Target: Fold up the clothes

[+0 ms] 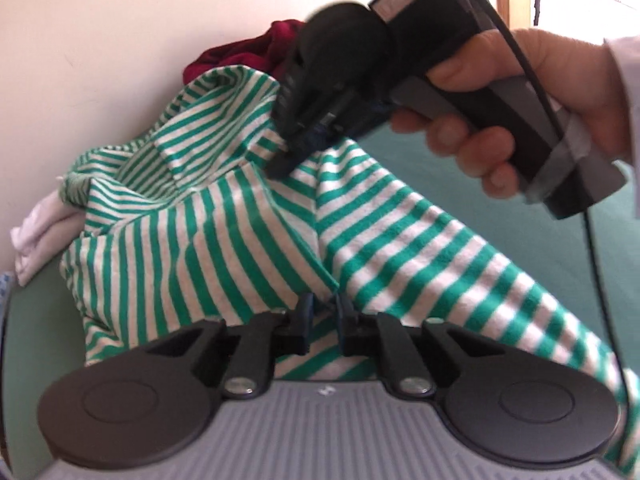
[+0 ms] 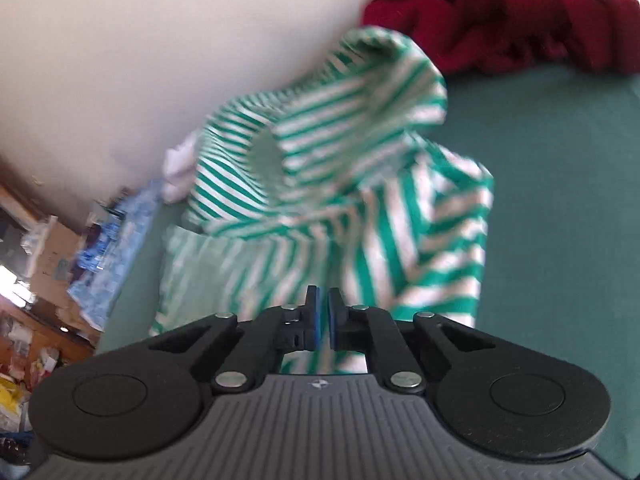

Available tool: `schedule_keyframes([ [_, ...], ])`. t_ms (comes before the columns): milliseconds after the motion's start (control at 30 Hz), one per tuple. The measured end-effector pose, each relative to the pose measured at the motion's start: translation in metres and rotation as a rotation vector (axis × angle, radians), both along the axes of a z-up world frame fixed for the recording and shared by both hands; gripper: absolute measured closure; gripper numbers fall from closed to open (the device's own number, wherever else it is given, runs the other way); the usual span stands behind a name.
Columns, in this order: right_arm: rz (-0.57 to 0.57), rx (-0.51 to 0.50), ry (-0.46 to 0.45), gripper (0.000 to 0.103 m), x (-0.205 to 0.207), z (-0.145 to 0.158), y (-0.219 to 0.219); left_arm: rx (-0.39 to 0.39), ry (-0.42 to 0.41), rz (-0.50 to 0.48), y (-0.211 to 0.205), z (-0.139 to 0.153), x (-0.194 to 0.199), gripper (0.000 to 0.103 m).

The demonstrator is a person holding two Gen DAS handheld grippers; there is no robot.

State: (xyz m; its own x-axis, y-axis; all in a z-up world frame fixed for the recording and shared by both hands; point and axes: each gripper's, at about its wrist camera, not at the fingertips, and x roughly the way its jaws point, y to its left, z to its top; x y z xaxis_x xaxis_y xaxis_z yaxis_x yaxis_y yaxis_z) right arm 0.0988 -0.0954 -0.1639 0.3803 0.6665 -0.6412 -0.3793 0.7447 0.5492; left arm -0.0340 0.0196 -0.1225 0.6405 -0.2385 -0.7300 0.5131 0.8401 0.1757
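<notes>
A green-and-white striped garment is lifted in a bunch above the green surface. My left gripper is shut on a fold of it, and the fabric converges between the blue pads. Further up, a person's hand holds my right gripper, which is pinched on an upper edge of the same garment. In the right wrist view the right gripper has its pads nearly touching, and the striped garment hangs blurred just beyond them. A round opening shows in the cloth there.
A dark red garment lies crumpled at the back by the pale wall, also visible as red cloth. White folded cloth sits at the left. A blue patterned item and floor clutter lie past the surface's left edge.
</notes>
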Motion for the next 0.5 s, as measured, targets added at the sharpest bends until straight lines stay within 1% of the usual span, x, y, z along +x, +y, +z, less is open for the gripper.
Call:
schedule_keyframes([
  [67,0.013,0.004,0.006,0.096,0.002,0.000,0.007,-0.032,-0.023,0.002,0.003,0.012,-0.002,0.089],
  [100,0.020,0.007,0.009,0.096,0.004,0.000,0.011,-0.019,-0.048,0.007,0.000,0.015,-0.001,0.085],
  [133,0.026,0.009,0.011,0.095,0.005,0.001,0.015,-0.009,-0.055,0.011,-0.002,0.015,0.000,0.085],
  [167,0.033,0.011,0.014,0.095,0.006,0.001,0.018,-0.003,-0.038,0.019,-0.002,0.013,0.002,0.085],
  [200,0.030,0.017,0.016,0.103,0.008,0.000,0.019,0.000,-0.013,0.029,0.000,0.012,0.003,0.085],
  [233,0.001,0.027,0.013,0.103,0.010,-0.003,0.013,-0.006,0.005,0.036,0.005,0.014,0.001,0.084],
  [300,-0.072,0.009,-0.003,0.103,0.009,0.002,0.002,-0.004,-0.012,0.070,0.024,0.022,-0.015,0.084],
  [333,-0.099,-0.005,-0.015,0.092,0.006,0.006,-0.003,-0.003,-0.023,0.100,0.034,0.028,-0.027,0.082],
  [367,-0.085,-0.005,-0.023,0.086,-0.001,0.015,-0.003,-0.005,-0.025,0.139,0.046,0.034,-0.041,0.082],
  [433,0.041,0.128,0.020,0.086,-0.016,0.027,-0.001,-0.005,-0.018,0.236,0.073,0.044,-0.072,0.079],
  [467,0.105,0.171,0.050,0.086,-0.025,0.031,0.006,0.008,-0.010,0.293,0.087,0.047,-0.088,0.078],
  [500,0.155,0.168,0.069,0.086,-0.035,0.033,0.017,0.027,-0.003,0.352,0.100,0.049,-0.107,0.078],
])
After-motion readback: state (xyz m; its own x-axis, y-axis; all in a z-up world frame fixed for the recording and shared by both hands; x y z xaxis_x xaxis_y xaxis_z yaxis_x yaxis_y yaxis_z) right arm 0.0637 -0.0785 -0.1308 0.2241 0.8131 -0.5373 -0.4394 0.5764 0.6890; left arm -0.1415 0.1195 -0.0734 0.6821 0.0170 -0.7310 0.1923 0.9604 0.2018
